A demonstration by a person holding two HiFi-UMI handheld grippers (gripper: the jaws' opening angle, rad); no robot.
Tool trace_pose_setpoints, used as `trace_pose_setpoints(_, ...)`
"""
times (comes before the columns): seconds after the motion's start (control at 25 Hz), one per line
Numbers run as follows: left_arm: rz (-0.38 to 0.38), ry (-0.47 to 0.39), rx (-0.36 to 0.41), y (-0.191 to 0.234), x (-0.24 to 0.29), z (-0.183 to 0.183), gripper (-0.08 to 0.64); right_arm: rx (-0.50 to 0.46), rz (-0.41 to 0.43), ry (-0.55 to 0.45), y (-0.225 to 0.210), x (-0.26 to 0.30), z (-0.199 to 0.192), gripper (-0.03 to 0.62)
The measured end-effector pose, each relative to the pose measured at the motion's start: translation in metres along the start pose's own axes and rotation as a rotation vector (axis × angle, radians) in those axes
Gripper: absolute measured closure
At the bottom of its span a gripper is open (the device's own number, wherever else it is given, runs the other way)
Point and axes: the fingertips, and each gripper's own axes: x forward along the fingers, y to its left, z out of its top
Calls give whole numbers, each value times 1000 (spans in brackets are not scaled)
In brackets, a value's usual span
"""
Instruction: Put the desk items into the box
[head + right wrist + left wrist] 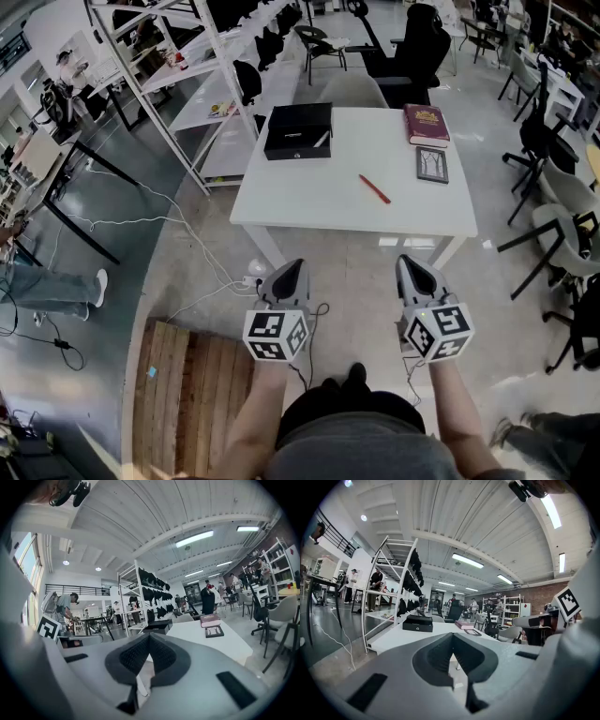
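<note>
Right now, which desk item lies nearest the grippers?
The red pen, lying alone mid-table; the book, the frame and the black box all sit farther back.

readable text: none | book (427,125) cover: print too small

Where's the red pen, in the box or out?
Out: the red pen lies on the white table, well apart from the black box.
</note>
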Motion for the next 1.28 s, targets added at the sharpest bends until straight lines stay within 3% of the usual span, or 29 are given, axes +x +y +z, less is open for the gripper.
trace_pose_setpoints(0.92,42,-12,12,-7,2,3,554,8,26,-19,-14,1,8,588)
trace_pose_setpoints(1.04,45,-11,10,-8,5,3,554,20,44,-8,-17,2,9,529)
trace_pose_setpoints(1.28,51,-6,9,-3,15,2,554,23,52,7,-23,12,7,497)
